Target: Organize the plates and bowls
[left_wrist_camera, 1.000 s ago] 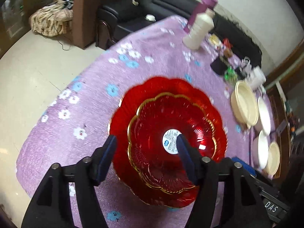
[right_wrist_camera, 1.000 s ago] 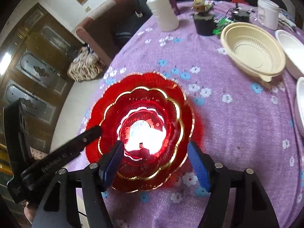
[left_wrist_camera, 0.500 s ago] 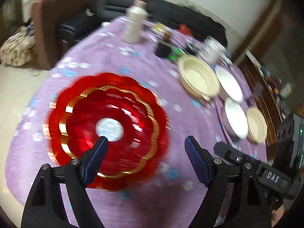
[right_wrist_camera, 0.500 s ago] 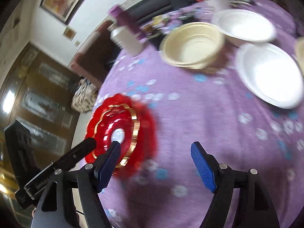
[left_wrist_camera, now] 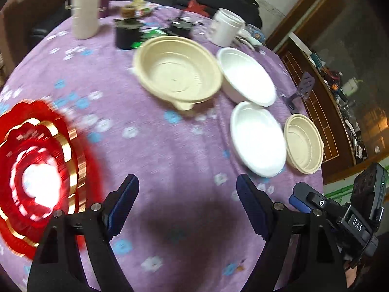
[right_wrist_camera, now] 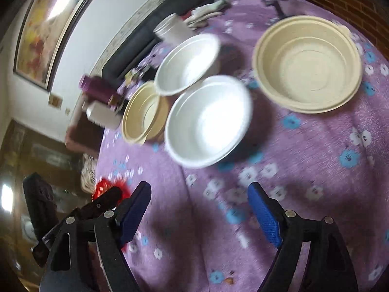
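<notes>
Left gripper (left_wrist_camera: 187,204): black frame, blue-padded fingers spread wide, nothing between them, above bare cloth. Right gripper (right_wrist_camera: 199,209): same build, jaws likewise parted and empty, pointed toward the near white bowl. Surface: round table under a purple cloth with blue and white flowers (left_wrist_camera: 155,150). Stack of scalloped red translucent plates with gold rims (left_wrist_camera: 36,175): nested, at the left edge of the left view, blurred. Near white shallow bowl (right_wrist_camera: 209,121): just ahead of the right gripper, just beside the small beige bowl (right_wrist_camera: 307,64). Far white shallow bowl (right_wrist_camera: 187,64): behind it, rim against the large beige lipped bowl (right_wrist_camera: 143,113). Handling, by judgement: white and beige bowls look like thin disposable ware, light, slightly flexible, liable to slide on cloth; best pinched at the rim, one pad inside, one outside. The red plates appear rigid and glossy, possibly brittle and slippery; grip the scalloped edge. Clutter behind: white plastic bottle (left_wrist_camera: 85,12), white cylindrical jar (left_wrist_camera: 226,28).
</notes>
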`<state>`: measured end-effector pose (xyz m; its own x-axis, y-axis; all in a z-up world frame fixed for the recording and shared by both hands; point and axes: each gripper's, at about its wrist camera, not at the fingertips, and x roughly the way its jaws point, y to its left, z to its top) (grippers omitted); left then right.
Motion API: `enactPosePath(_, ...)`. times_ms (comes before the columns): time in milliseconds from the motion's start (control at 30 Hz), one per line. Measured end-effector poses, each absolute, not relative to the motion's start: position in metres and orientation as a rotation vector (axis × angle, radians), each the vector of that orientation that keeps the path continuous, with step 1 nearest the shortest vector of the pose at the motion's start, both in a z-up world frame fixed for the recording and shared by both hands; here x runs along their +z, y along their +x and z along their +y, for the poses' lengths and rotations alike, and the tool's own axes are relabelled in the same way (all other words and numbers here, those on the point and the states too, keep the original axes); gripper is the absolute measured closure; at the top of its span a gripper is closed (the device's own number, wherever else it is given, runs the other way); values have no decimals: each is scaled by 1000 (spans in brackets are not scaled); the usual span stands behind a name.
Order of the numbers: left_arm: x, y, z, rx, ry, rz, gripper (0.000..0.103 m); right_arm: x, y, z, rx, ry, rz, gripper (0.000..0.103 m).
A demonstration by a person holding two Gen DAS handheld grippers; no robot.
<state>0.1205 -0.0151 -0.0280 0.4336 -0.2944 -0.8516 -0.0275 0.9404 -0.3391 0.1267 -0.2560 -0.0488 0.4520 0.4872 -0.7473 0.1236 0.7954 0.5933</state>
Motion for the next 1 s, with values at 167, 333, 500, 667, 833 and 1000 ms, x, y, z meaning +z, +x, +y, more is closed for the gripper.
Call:
enactPosePath(167,-32,145,-40,-177,-331,1105,20,-60,148,-276,211,688,1086,19)
enactPosePath(333,-37,165,-62,-179,-292,1096,21,-71,165,-285,198,740,1077,20)
enactPosePath(500,-48,176,-72,-175,-302,1082,21,-80,178,-288,167,748,1065,30)
enactPosePath(667,-60,181,-82,-173,-277,1080,21,-92,186,-283,149,735,1072,43)
enactPosePath(833,-66,183,-91,-154,-205,1064,69,-95,186,-279,132,692,1069,74)
enactPosePath(1000,-69,175,-102,-173,-99,1053,91,-95,180,-271,140,654,1062,93)
